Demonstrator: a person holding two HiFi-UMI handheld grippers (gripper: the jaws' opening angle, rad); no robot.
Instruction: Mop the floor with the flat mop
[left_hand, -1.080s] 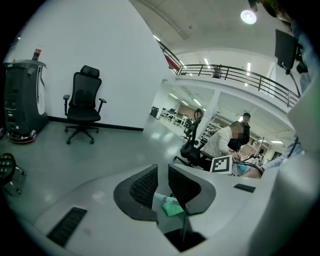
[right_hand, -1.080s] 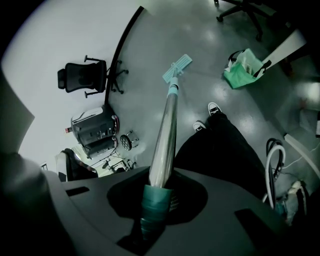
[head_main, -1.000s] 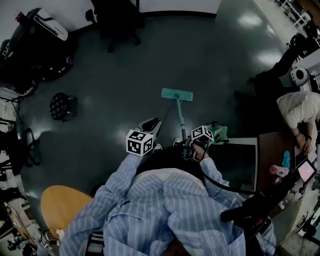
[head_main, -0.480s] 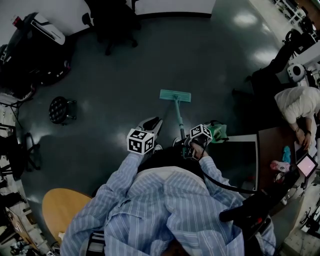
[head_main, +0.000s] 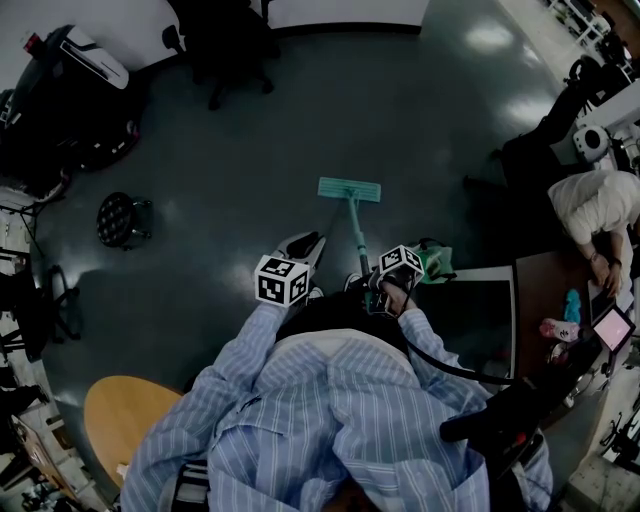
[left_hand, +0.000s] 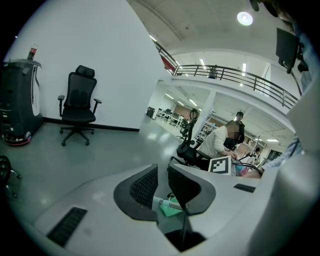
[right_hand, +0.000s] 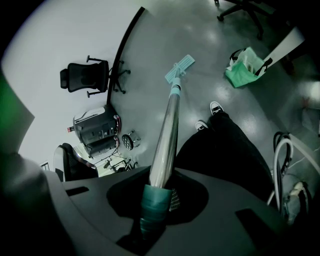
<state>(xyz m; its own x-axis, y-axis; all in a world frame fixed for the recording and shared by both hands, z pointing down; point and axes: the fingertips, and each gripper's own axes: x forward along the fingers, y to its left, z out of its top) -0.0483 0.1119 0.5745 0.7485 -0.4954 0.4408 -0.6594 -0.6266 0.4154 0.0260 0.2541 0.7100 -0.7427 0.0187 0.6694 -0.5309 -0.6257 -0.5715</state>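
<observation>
The flat mop's teal head (head_main: 349, 189) lies flat on the dark floor ahead of my feet. Its pole (head_main: 358, 240) slants back to my right gripper (head_main: 375, 290), which is shut on the teal grip of the handle. In the right gripper view the silver pole (right_hand: 167, 130) runs from the right gripper (right_hand: 157, 192) out to the mop head (right_hand: 180, 67). My left gripper (head_main: 305, 245) hangs left of the pole, not touching it. In the left gripper view the left gripper (left_hand: 161, 182) has its jaws almost together, a thin slit between them and nothing held.
A green bag (head_main: 432, 262) sits on the floor right of the mop. A dark desk (head_main: 480, 310) and a seated person (head_main: 595, 205) are at the right. An office chair (head_main: 225, 40), a floor machine (head_main: 70, 90), a round stool (head_main: 122, 215) and a wooden table (head_main: 125, 420) stand around.
The mop head has crept slightly left on the floor. Both grippers keep their places and their grips.
</observation>
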